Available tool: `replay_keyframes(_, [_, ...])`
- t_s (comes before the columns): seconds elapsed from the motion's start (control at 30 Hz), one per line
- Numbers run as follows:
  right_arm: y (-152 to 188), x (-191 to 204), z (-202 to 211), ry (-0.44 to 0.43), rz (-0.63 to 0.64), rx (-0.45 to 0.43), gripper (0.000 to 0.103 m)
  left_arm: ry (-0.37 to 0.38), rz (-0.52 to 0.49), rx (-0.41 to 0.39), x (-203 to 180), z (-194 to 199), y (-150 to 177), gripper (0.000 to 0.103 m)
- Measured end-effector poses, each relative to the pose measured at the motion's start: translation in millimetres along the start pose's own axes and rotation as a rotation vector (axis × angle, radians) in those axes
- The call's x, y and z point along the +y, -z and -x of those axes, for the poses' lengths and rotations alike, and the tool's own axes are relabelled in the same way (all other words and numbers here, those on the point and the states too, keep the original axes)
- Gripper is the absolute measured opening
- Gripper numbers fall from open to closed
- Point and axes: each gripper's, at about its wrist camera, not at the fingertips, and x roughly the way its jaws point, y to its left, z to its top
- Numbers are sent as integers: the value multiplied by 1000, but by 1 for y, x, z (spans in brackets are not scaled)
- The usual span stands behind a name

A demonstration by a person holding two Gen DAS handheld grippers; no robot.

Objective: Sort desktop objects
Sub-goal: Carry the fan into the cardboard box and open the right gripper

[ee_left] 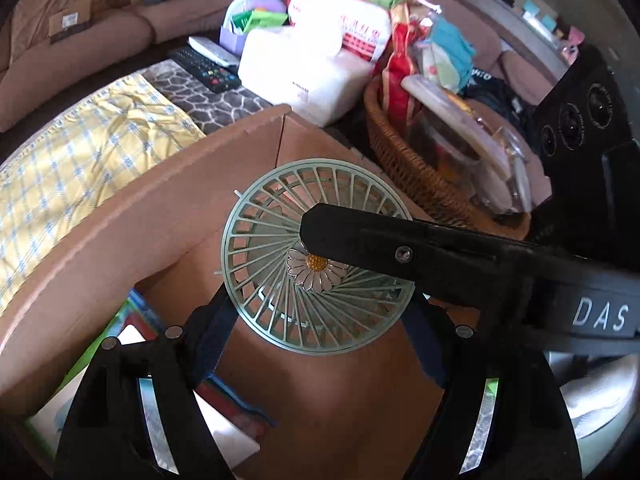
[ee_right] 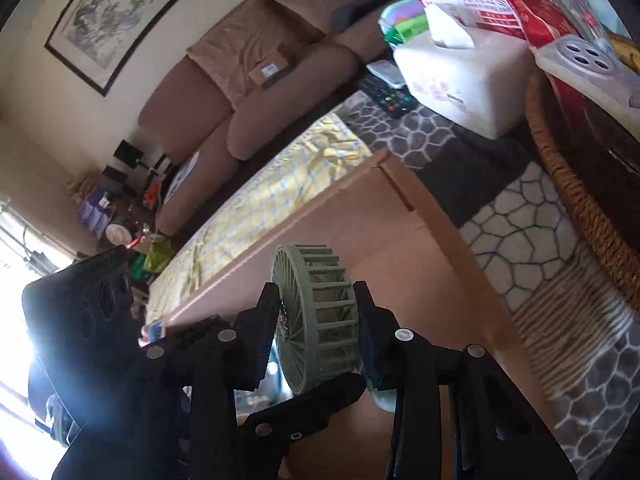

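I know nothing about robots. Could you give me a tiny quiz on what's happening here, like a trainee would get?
1. True or false: the right gripper clamps the green fan by its front and back faces.
2. What decorates the fan's centre? A) daisy B) star C) sticker
3. Fill in: the fan is held over an open cardboard ___.
Key: 1 true; 2 A; 3 box.

A green fan [ee_right: 320, 320] is clamped front and back between the right gripper [ee_right: 318, 322] pads, edge-on to the camera (grille ribs facing it). A cardboard box [ee_right: 400, 248] lies just beyond, a wicker basket [ee_right: 584, 200] farther right.
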Motion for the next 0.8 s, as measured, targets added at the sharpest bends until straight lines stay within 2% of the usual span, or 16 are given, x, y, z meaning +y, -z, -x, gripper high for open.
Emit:
replay_keyframes(0.03, [-4, -6, -7, 37, -8, 16, 37, -23, -6, 12, 0, -11, -2, 81])
replay_keyframes(0.1, [-9, 5, -12, 148, 92, 15, 39, -41, 2, 24, 2, -24, -6, 81])
replay_keyframes(0.17, [-11, 14, -25, 244, 166, 60, 36, -57, 15, 39, 10, -34, -5, 79])
replay_keyframes(0.23, [-10, 18, -33, 300, 199, 97, 33, -128, 6, 43, 17, -38, -3, 77])
replay_keyframes(0.3, [-5, 26, -35, 368, 264, 85, 36, -171, -8, 39, 22, -35, 3, 77])
replay_keyframes(0.4, [5, 38, -25, 394, 331, 45, 39, -182, -7, 21, 25, -14, 9, 77])
replay_keyframes(0.53, [16, 55, -5, 464, 386, -5, 38, -209, -54, -43, 18, 43, 31, 80])
replay_keyframes(0.57, [17, 57, 1, 461, 385, -14, 38, -210, -61, -62, 18, 60, 39, 81])
replay_keyframes(0.63, [20, 62, 18, 416, 350, -27, 38, -200, -48, -96, 25, 98, 60, 89])
replay_keyframes(0.73, [30, 82, 38, 302, 336, -25, 47, -231, -19, -165, 43, 160, 103, 100])
replay_keyframes(0.8, [44, 105, 45, 259, 372, -25, 52, -250, 47, -207, 66, 201, 141, 103])
